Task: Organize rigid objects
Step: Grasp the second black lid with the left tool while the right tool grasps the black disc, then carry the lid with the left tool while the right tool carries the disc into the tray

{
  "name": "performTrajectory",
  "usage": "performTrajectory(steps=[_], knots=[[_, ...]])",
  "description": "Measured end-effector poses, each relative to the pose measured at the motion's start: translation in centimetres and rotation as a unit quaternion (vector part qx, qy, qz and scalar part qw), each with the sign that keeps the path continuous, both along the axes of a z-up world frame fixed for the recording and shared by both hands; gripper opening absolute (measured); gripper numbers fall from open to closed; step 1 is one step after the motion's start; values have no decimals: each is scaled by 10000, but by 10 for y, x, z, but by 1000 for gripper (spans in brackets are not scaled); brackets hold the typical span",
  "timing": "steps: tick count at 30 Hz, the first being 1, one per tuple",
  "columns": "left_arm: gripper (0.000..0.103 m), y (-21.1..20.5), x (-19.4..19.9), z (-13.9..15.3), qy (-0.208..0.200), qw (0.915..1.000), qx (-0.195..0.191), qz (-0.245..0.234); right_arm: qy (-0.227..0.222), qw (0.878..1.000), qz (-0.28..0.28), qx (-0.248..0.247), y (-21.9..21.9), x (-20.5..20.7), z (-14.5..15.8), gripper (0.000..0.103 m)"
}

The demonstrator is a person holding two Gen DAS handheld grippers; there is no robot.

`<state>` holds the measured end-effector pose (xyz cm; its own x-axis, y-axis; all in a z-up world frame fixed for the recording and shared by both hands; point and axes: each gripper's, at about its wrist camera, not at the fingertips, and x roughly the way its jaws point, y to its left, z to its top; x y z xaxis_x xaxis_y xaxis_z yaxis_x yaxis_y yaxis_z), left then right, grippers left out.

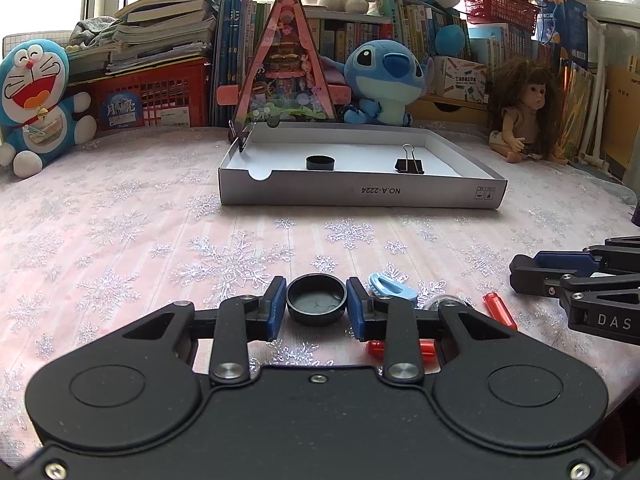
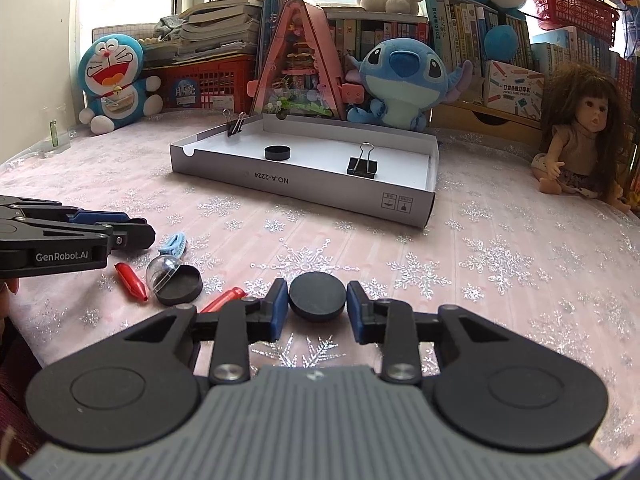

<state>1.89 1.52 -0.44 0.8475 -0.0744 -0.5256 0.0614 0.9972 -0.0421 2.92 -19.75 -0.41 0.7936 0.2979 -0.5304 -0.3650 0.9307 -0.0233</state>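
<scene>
My left gripper (image 1: 316,302) has a black round cap (image 1: 316,299), hollow side up, between its blue pads; the pads touch its sides. My right gripper (image 2: 317,299) holds another black cap (image 2: 317,296), flat side up, the same way. Both sit low over the pink snowflake tablecloth. A shallow white box (image 1: 360,196) (image 2: 304,184) stands ahead, holding a black cap (image 1: 319,162) (image 2: 277,152) and a black binder clip (image 1: 409,164) (image 2: 362,166). A second clip (image 2: 235,124) grips its far left wall.
Loose on the cloth: a light blue clip (image 1: 394,286) (image 2: 174,244), red pieces (image 1: 499,310) (image 2: 130,282), a clear dome (image 2: 162,270) and another black cap (image 2: 180,284). Plush toys, a doll (image 2: 580,132), books and red baskets line the back.
</scene>
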Motion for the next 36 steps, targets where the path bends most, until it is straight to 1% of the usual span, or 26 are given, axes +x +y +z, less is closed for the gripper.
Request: performTrajectory(steps=[5, 9, 15, 21, 24, 27, 31, 36], knots=[[30, 4, 14, 14, -15, 9999, -112, 45, -15, 9997, -206, 92, -3, 11, 9, 37], [30, 9, 32, 32, -80, 9996, -257, 92, -23, 9990, -411, 183, -8, 25, 18, 37], [30, 16, 66, 54, -102, 9988, -454, 147, 65, 9972, -656, 338, -15, 52, 29, 37], [30, 21, 104, 68, -179, 9984, -488, 203, -14, 9964, -768, 362, -16, 81, 40, 37], [30, 25, 125, 69, -185, 9978, -597, 209, -21, 9966, -742, 364, -15, 97, 45, 37], [30, 27, 146, 66, -135, 9980, -561, 260, 96, 9962, -725, 465, -16, 118, 49, 37], [30, 32, 176, 58, 104, 9980, -508, 366, 268, 9946, -809, 597, -17, 144, 48, 37], [30, 34, 202, 43, 377, 9975, -450, 405, 481, 9931, -908, 570, -16, 169, 40, 37]])
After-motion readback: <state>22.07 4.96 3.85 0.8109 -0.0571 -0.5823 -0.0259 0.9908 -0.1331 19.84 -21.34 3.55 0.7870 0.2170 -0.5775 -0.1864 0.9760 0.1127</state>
